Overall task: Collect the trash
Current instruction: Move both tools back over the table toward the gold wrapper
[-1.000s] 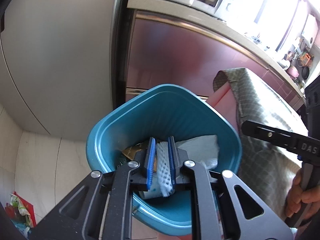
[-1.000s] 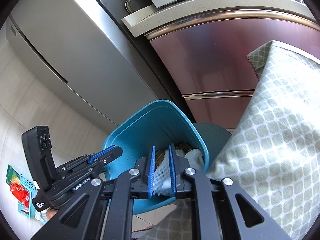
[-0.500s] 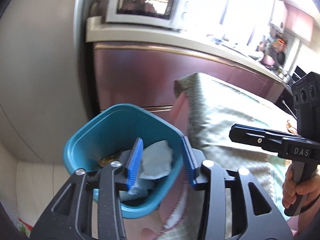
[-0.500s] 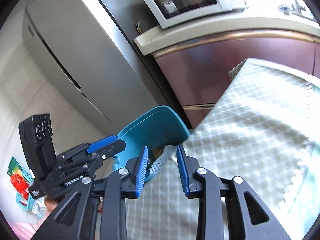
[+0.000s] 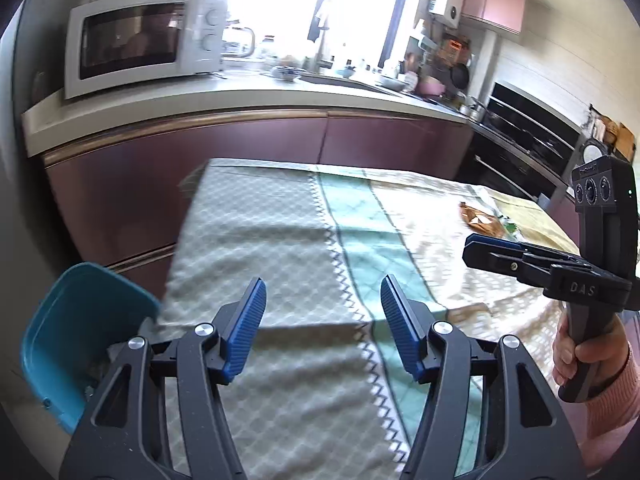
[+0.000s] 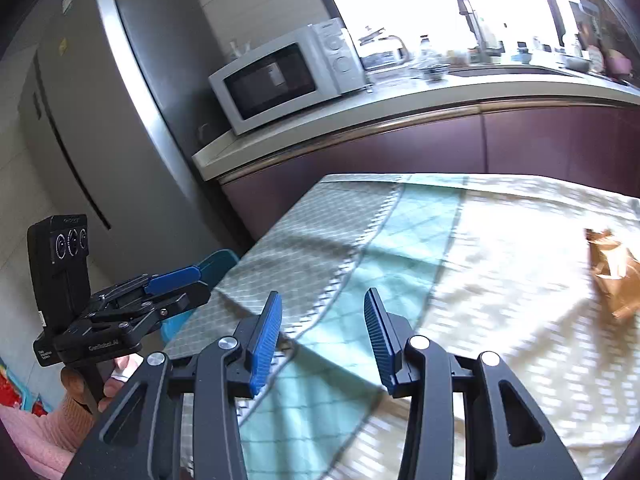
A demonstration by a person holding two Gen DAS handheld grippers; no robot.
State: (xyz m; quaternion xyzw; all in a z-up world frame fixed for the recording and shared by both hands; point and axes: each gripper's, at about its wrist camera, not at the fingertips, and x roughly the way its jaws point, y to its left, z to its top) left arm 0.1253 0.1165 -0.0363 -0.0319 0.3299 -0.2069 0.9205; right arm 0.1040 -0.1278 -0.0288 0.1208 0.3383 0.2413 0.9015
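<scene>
My left gripper (image 5: 323,294) hangs over the table's checked cloth (image 5: 280,248), its jaws opening with nothing between them. The teal bin (image 5: 76,320) stands low at the left, beside the table's edge; its contents are mostly hidden. My right gripper (image 6: 322,310) is also above the cloth (image 6: 400,240), jaws opening and empty. A brown crumpled wrapper (image 5: 482,220) lies far right on the table; the right wrist view has this wrapper (image 6: 616,272) at its right edge. Each view catches the other gripper from the side: the right gripper (image 5: 476,246) and the left gripper (image 6: 192,280).
A white microwave (image 5: 140,40) sits on the counter (image 5: 240,96) behind the table, above maroon cabinets (image 5: 280,140). A steel fridge (image 6: 120,120) stands left. An oven (image 5: 520,136) is at the far right. Colourful packets (image 6: 12,392) lie on the floor at the left.
Both grippers let go of the white foam netting over the bin, opened, and swung right and up from the bin to above the table.
</scene>
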